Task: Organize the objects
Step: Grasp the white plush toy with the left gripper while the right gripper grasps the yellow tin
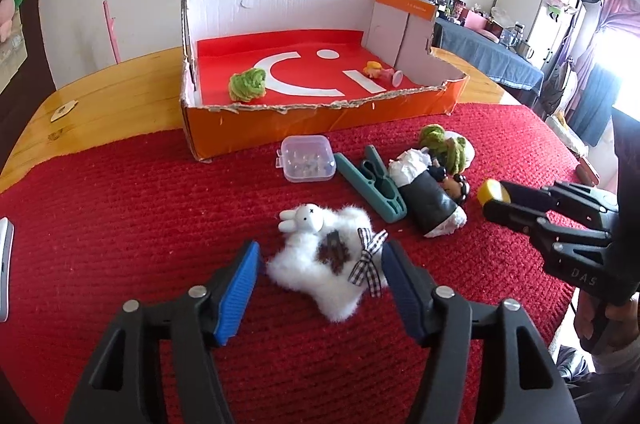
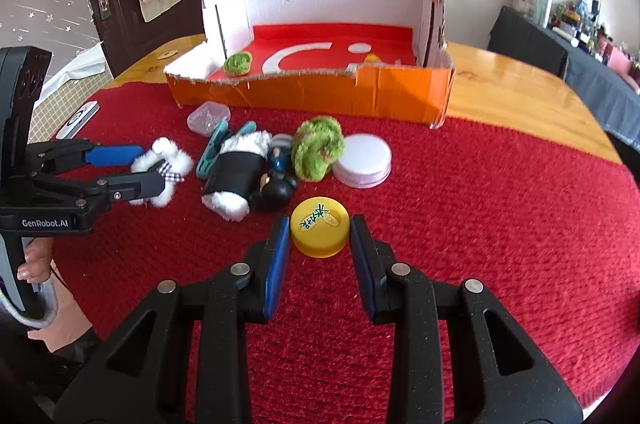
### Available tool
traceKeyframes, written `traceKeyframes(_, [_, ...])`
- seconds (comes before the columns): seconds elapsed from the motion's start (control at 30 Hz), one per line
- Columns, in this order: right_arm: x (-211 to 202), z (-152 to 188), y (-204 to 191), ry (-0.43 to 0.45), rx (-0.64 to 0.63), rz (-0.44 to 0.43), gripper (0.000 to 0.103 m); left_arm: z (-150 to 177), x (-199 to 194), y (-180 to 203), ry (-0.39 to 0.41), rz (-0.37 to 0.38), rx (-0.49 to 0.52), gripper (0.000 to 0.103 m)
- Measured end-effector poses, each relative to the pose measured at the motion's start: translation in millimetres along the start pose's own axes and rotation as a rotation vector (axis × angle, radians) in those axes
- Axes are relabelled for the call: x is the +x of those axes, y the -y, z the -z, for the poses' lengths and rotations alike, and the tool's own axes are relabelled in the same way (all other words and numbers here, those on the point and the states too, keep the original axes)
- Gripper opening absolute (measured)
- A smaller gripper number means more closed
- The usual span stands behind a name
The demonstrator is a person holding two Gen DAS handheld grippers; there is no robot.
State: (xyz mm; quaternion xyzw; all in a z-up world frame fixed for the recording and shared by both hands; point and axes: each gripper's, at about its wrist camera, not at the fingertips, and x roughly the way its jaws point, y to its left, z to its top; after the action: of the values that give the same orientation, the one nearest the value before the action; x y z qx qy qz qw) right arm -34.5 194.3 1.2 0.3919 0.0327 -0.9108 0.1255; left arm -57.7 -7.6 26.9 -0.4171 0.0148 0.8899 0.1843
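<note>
Right gripper (image 2: 319,230): we have its blue pads set on either side of the yellow cap (image 2: 319,232), closed in on it and seemingly clamped; the cap is at or just off the red cloth (image 2: 500,224), near centre.

Left gripper (image 1: 320,264): jaws apart, straddling the white fluffy rabbit toy (image 1: 332,264). The right pad touches the checked bow; the left pad stands just clear of the fur. No grip yet.

Step in hand, as we judge it: picking up two items at once for the orange box (image 1: 320,115).

Next move calls for the left jaws to close on the soft body, which will compress, so a deep bite is needed. Then both loads lift over the torn near wall of the box.

Outward, far of the rabbit: teal clip (image 1: 372,183), clear plastic case (image 1: 307,163), black-and-white plush (image 1: 428,199), green yarn ball (image 2: 318,147), white lid (image 2: 364,159). All are still on the cloth.

Already inside the box: a second green yarn ball (image 1: 247,84) at left and a small doll (image 1: 378,69) at right.
</note>
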Motion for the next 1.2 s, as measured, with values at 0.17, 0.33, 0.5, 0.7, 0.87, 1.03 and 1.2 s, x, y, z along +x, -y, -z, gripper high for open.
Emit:
traceKeyframes(0.17, [2.0, 3.0, 0.6, 0.001, 0.012, -0.009, 0.031, -1.0, 6.1, 2.5, -0.011, 0.012, 0.020, 0.075])
traceKeyframes(0.33, [1.4, 3.0, 0.6, 0.012, 0.019, -0.020, 0.063, 0.5, 9.1, 9.6, -0.005, 0.010, 0.044, 0.083])
traceKeyframes(0.5, [1.9, 4.2, -0.7, 0.020, 0.005, -0.001, 0.067, 5.5, 9.9, 16.8, 0.010, -0.028, 0.079, 0.083])
traceKeyframes(0.7, [2.6, 6.7, -3.9, 0.029, -0.030, 0.039, 0.029, 9.7, 4.4, 16.0, 0.034, -0.064, 0.055, 0.060])
traceKeyframes(0.87, [-3.3, 7.9, -11.0, 0.054, -0.065, 0.044, 0.029, 11.2, -2.3, 12.2, 0.043, -0.053, 0.016, 0.059])
traceKeyframes(1.03, [-14.8, 1.0, -9.4, 0.090, -0.057, 0.034, 0.029, 6.2, -18.1, 9.6, 0.070, -0.021, -0.010, 0.059])
traceKeyframes(1.2, [-23.6, -6.9, -10.5, 0.119, -0.071, 0.036, 0.029, 1.3, -33.0, 14.5, 0.111, -0.008, 0.009, 0.059])
